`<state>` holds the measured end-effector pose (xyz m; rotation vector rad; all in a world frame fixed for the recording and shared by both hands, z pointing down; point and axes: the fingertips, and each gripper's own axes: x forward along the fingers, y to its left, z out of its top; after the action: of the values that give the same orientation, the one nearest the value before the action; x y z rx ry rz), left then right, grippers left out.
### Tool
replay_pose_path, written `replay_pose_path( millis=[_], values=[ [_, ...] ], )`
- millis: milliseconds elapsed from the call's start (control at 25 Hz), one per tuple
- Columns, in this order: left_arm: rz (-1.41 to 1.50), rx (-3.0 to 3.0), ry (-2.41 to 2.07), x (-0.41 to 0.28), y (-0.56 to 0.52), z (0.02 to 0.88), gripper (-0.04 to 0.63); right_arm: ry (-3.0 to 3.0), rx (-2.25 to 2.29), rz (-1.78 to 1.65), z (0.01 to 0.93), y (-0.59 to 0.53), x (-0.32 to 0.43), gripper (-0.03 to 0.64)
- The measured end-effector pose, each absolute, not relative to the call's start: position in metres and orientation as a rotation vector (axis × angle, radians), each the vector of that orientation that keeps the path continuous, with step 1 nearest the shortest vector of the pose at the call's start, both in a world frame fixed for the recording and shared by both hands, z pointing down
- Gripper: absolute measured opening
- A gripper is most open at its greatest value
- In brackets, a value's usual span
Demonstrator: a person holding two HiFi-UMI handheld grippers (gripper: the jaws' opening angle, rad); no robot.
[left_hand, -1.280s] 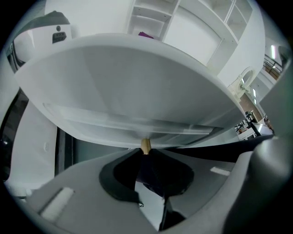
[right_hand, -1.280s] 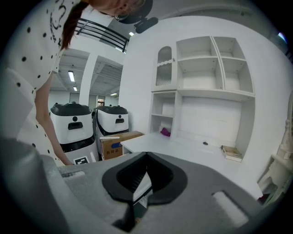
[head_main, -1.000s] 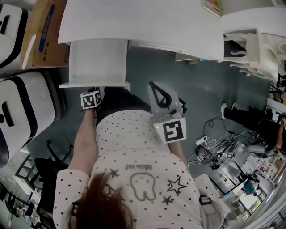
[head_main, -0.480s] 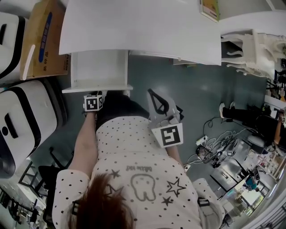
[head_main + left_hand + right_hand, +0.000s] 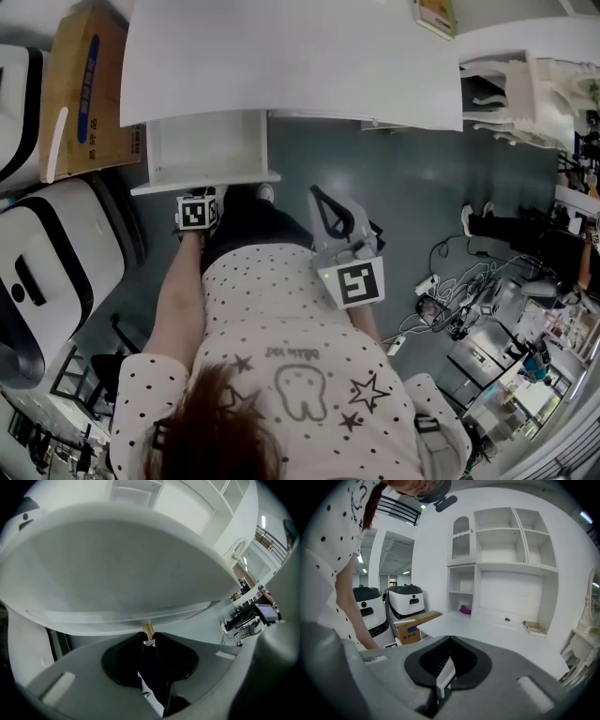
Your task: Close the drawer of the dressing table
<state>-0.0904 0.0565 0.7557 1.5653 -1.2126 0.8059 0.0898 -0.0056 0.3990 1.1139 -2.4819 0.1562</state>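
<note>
The white dressing table [image 5: 291,61] fills the top of the head view. Its drawer [image 5: 202,150] stands partly out under the left end. My left gripper [image 5: 201,190] is at the drawer's front edge, marker cube just behind it. In the left gripper view the drawer's white front [image 5: 117,573] fills the frame, and the left gripper [image 5: 148,637] is shut on a small tan knob [image 5: 148,630] at its lower edge. My right gripper [image 5: 319,180] hangs over the grey floor beside the drawer, shut on nothing. In its own view the right gripper [image 5: 450,638] looks across the table top.
A cardboard box [image 5: 89,84] and white-and-black machines [image 5: 56,253] stand left of the drawer. Cables and gear [image 5: 459,309] lie on the floor at right, and a white ornate chair [image 5: 525,94] is at upper right. A book [image 5: 534,627] lies on the table below shelves [image 5: 506,541].
The drawer has slid further in under the table top, with my left gripper moving along at its front. The right gripper has drifted only slightly.
</note>
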Motion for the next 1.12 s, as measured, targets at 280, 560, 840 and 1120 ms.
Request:
replay_pose_path(
  millis=[280, 560, 840, 1120],
  values=[
    [0.824, 1.608, -1.2, -0.093, 0.042, 0.751, 0.075, -2.499, 1.116, 0.166, 0.397, -0.01, 0.074, -0.003],
    [0.795, 1.6, -1.176, -0.093, 0.032, 0.753, 0.075, -2.476, 1.093, 0.168, 0.401, -0.008, 0.061, -0.003],
    [0.759, 1.611, -1.167, -0.096, 0.022, 0.758, 0.075, -2.45, 1.112, 0.216, 0.411, -0.005, 0.051, -0.003],
    [0.8, 1.623, -1.164, -0.096, 0.009, 0.754, 0.075, -2.444, 1.133, 0.249, 0.416, -0.009, 0.048, -0.003]
  ],
)
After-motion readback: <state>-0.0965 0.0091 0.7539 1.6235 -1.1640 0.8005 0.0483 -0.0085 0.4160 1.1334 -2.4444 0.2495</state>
